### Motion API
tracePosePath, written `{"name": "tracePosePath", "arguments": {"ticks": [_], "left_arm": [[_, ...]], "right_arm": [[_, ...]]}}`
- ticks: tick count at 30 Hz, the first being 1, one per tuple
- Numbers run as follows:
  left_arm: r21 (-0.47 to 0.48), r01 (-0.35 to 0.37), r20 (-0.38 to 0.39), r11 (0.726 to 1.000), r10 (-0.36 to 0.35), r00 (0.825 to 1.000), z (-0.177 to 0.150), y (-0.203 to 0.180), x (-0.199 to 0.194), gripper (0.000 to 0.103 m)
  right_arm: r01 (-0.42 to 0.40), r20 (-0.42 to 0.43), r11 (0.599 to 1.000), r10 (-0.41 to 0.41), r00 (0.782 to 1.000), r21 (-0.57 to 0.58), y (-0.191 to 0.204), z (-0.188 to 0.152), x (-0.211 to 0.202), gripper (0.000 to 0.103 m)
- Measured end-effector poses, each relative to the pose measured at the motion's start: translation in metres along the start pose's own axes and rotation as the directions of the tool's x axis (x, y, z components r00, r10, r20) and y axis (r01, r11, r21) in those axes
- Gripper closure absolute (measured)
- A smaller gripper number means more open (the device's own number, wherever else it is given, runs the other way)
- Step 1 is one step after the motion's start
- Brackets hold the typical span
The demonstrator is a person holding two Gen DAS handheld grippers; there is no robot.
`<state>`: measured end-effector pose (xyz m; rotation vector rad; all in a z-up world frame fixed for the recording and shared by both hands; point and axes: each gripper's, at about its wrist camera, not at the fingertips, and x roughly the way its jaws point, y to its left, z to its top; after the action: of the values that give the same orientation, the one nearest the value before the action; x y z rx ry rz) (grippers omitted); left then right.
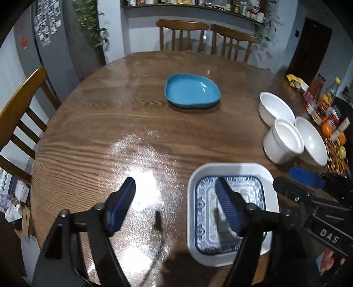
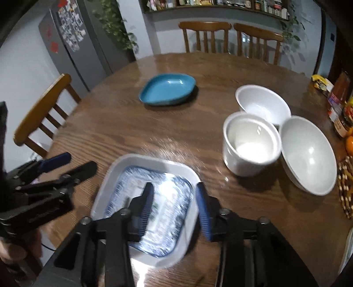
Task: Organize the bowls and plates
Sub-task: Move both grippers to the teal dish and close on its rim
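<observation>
Blue-patterned plate [image 1: 229, 212] lying inside a white square dish [image 1: 231, 212], both at the near edge of the round wooden bench [image 1: 132, 114]. Same stack under the right gripper [image 2: 174, 212] in its own view, pattern blurred there. Left gripper [image 1: 176, 198] above the dish's left side, fingers [image 1: 125, 198] wide apart, nothing between them but bare wood and the plate's edge. Right gripper's fingers [image 2: 203, 212] apart too, pressing on nothing, one over the plate and one just past the dish's right rim.

Further out, toward the right edge of the bench: three white bowls [image 2: 260, 143] huddled together, sides touching or nearly so. Deep, straight-walled one [image 1: 284, 141] nearest the dish, rounder ones behind and beside it. Teal plate [image 1: 192, 90] alone near the middle of the bench, well apart from the rest.

Along the far right edge: jars, packets and oranges [image 1: 326, 130]. Wooden chairs [image 1: 183, 33] tucked round the far and left edges. Grey fridge [image 2: 72, 44] with photos behind, shelf [image 2: 220, 5] of jars up high.
</observation>
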<state>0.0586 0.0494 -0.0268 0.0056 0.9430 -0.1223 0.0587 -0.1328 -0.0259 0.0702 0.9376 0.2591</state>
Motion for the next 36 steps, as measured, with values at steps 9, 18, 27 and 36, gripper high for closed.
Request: {"name": "tracePosePath", "arguments": {"ticks": [9, 18, 27, 36], "left_arm": [[-0.029, -0.04, 0.044, 0.999, 0.041, 0.998, 0.053, 0.008, 0.014, 0.012], [-0.013, 0.002, 0.008, 1.0, -0.002, 1.0, 0.121, 0.018, 0.077, 0.012], [0.045, 0.047, -0.091, 0.998, -0.043, 0.995, 0.161, 0.015, 0.141, 0.034], [0.114, 0.056, -0.154, 0.992, -0.038, 0.987, 0.168, 0.009, 0.164, 0.064]], "right_arm": [[0.015, 0.068, 0.999, -0.018, 0.997, 0.035, 0.0, 0.062, 0.01, 0.048], [0.117, 0.01, 0.99, -0.118, 0.993, 0.076, -0.011, 0.126, 0.066, 0.045], [0.181, -0.102, 0.972, -0.167, 0.981, 0.147, -0.038, 0.175, 0.136, 0.045], [0.214, -0.179, 0.965, -0.186, 0.966, 0.151, -0.053, 0.188, 0.169, 0.055]]}}
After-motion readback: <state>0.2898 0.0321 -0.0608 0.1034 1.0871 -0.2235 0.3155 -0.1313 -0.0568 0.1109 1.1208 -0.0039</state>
